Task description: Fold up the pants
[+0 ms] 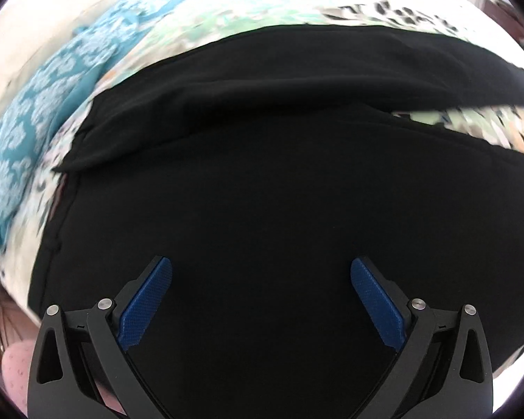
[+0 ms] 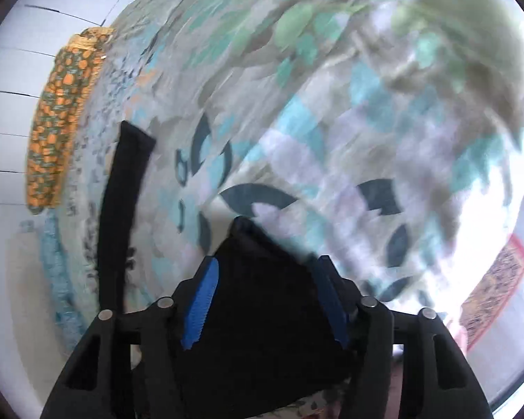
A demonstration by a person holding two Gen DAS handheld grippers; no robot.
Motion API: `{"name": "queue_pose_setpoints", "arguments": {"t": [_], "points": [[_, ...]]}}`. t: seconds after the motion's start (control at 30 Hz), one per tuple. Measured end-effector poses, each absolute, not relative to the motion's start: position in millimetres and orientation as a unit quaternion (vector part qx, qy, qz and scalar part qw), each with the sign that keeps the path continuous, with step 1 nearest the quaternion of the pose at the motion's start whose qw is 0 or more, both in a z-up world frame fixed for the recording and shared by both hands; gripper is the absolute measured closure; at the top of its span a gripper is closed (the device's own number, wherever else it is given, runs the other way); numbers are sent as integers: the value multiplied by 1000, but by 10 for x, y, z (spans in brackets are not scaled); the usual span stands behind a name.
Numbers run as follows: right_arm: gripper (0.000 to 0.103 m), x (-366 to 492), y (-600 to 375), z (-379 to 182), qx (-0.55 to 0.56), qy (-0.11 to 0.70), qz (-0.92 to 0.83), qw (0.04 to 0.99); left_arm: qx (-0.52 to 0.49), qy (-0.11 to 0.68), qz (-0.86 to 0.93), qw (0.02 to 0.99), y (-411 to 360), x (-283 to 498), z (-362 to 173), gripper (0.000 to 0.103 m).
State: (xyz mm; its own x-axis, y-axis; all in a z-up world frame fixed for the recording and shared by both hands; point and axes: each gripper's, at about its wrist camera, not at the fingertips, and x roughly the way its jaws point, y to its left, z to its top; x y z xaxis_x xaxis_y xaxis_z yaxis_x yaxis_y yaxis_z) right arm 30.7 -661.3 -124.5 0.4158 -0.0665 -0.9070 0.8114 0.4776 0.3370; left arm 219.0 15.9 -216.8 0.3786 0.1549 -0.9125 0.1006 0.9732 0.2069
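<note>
Black cloth is filling the space between your right gripper (image 2: 265,300) fingers, a bunched corner of the pants (image 2: 262,314) poking out toward 12 o'clock; the blue pads are standing fairly wide on either side of it, so you are looking at a loose hold at best, and whether they are truly pinching cannot be told. Your left gripper (image 1: 261,296) is hanging released over the broad black panel of the pants (image 1: 279,192), touching nothing that shows. The garment is lying spread on the patterned bedspread (image 1: 199,24), one leg doubled over toward 12 o'clock, with a teal printed cloth (image 1: 35,115) at 9 o'clock. In the right view a narrow black strip is trailing toward 10 o'clock. Expect light, limp, slightly slick fabric that is sagging and sliding rather than keeping shape: you are better off taking it at a hem or seamed corner, several layers together, than pinching mid-panel.
</note>
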Motion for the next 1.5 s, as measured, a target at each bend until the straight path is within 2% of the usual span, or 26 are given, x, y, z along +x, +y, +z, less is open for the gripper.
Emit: {"name": "queue_pose_setpoints", "arguments": {"t": [0.17,0.23,0.3,0.57,0.7,0.8,0.87,0.97,1.03,1.1,1.33,1.5], "points": [[36,627,-5624,-1022,330,462,-204,798,63,531,32,844,364,2058,-1913,1],[30,742,-5081,-1094,299,467,-161,816,33,537,34,842,419,2042,-1923,1],[30,830,-4584,-1214,279,466,-122,831,27,538,39,842,408,2041,-1955,1],[30,1162,-3206,-1594,88,514,-23,853,98,546,28,832,192,1988,-2176,1],[30,1150,-3093,-1744,-4,527,-41,849,73,558,28,826,243,1964,-2185,0],[30,1143,-3201,-1891,3,548,-60,834,14,579,24,815,406,2019,-2225,0],[29,1125,-3248,-1908,7,547,-65,834,9,581,18,813,421,2017,-2230,0],[19,1134,-3209,-1955,-5,551,-66,832,11,576,16,817,407,1980,-2225,0],[7,1132,-3163,-2011,-15,554,-65,830,9,574,14,819,403,1960,-2220,0],[0,1135,-3097,-2057,-30,553,-67,830,5,575,13,818,438,1968,-2233,0],[0,1125,-3115,-2095,-17,542,-74,837,4,591,13,806,466,2096,-2207,1],[0,1017,-3099,-2106,-32,514,-57,855,-14,530,-10,848,406,2121,-1928,1]]}}
